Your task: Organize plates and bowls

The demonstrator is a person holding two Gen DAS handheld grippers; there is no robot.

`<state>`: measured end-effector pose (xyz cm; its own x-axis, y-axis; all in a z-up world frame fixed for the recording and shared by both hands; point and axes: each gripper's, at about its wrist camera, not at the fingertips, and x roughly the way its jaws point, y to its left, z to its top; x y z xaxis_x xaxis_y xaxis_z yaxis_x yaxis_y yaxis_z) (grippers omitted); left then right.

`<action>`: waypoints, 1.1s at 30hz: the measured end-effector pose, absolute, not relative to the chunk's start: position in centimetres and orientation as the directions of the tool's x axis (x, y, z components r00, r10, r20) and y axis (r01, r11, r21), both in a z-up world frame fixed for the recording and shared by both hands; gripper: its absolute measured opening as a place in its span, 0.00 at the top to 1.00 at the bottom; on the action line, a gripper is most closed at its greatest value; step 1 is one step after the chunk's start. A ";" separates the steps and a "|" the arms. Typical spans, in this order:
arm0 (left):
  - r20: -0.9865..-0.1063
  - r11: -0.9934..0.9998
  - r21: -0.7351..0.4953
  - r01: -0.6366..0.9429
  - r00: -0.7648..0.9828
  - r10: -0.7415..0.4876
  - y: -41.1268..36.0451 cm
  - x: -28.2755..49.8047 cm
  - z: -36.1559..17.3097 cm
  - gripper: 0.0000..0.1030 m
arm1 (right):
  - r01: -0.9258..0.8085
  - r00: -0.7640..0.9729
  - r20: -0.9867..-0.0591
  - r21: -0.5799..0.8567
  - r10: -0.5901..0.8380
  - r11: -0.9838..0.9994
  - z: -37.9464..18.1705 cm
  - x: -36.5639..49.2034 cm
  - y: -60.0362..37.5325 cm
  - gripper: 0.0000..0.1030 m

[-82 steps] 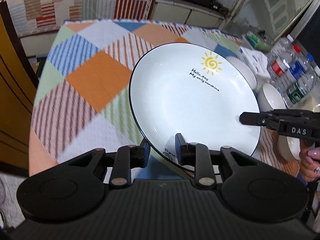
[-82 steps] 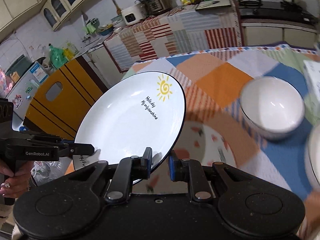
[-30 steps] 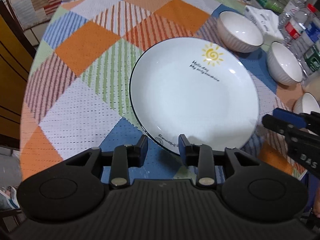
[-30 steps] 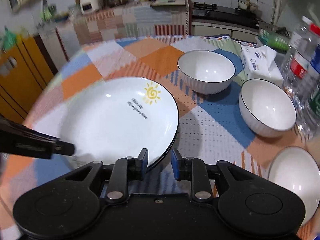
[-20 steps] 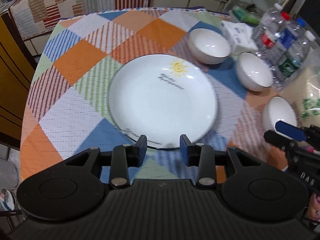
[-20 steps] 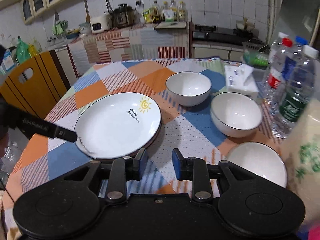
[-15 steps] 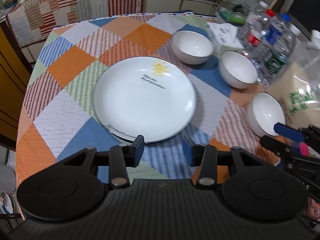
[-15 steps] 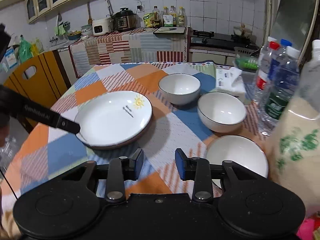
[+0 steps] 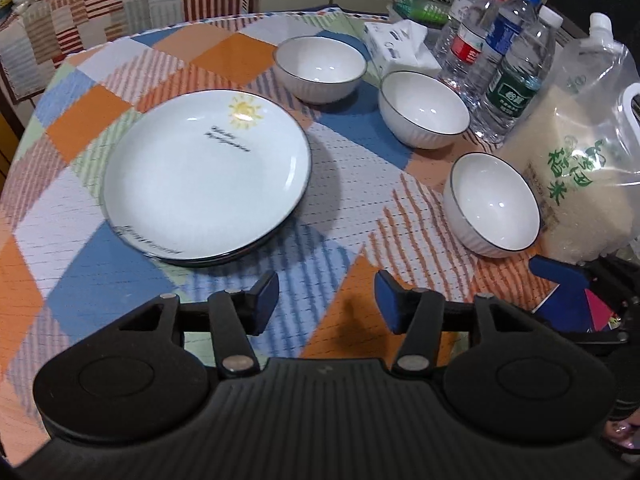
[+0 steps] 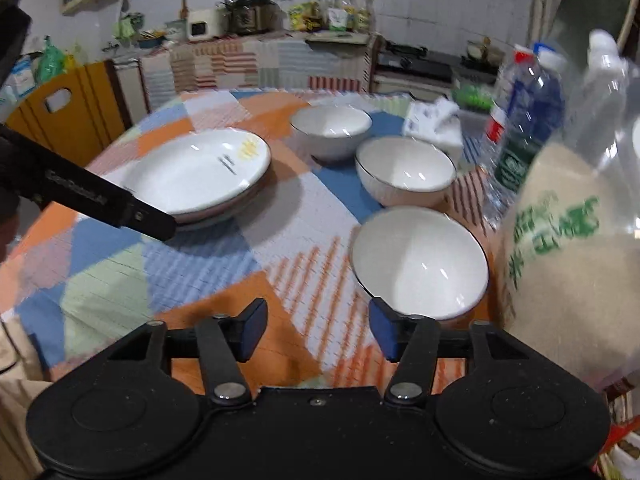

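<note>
A white sun-print plate (image 9: pixel 206 172) lies on top of another plate on the checked tablecloth (image 9: pixel 340 216); it also shows in the right wrist view (image 10: pixel 196 170). Three white bowls stand to its right: far (image 9: pixel 320 68), middle (image 9: pixel 424 108), near (image 9: pixel 494 204); in the right wrist view far (image 10: pixel 330 128), middle (image 10: pixel 404 168), near (image 10: pixel 420 260). My left gripper (image 9: pixel 326 300) is open and empty, near the plates' front edge. My right gripper (image 10: pixel 318 332) is open and empty, just in front of the near bowl.
Water bottles (image 9: pixel 508 48), a tissue box (image 9: pixel 396 46) and a clear bag of rice (image 9: pixel 576 172) crowd the table's right side. A yellow chair (image 10: pixel 60 112) stands at the left. A kitchen counter (image 10: pixel 260 60) runs behind.
Both grippers let go of the sun-print plate, now lying on the plate stack, and pulled back. Both jaws opened wider. The right gripper swung toward the near bowl.
</note>
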<state>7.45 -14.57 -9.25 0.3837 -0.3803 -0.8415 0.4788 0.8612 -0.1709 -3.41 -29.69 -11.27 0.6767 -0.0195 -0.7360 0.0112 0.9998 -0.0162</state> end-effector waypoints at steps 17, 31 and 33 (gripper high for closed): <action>-0.778 0.773 -0.290 0.563 0.331 -0.533 -24.1 9.0 -12.5 0.26 | 0.238 0.626 -0.776 0.091 -0.081 0.967 -17.8 0.2 -35.3 0.12; -0.794 0.724 -0.374 0.580 0.204 -0.574 -27.3 10.6 -15.5 0.78 | 0.205 0.706 -0.695 0.013 -0.139 0.979 -19.5 0.5 -34.8 0.10; -0.801 0.730 -0.366 0.578 0.203 -0.563 -27.2 10.6 -15.3 0.79 | 0.210 0.714 -0.685 0.009 -0.147 0.978 -19.3 0.5 -34.7 0.12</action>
<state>10.60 -27.24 -15.33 0.2035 -0.5630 -0.8010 0.5778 0.7295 -0.3659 0.47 -34.72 -19.34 0.7140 -0.1469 -0.6846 0.2101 0.9776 0.0094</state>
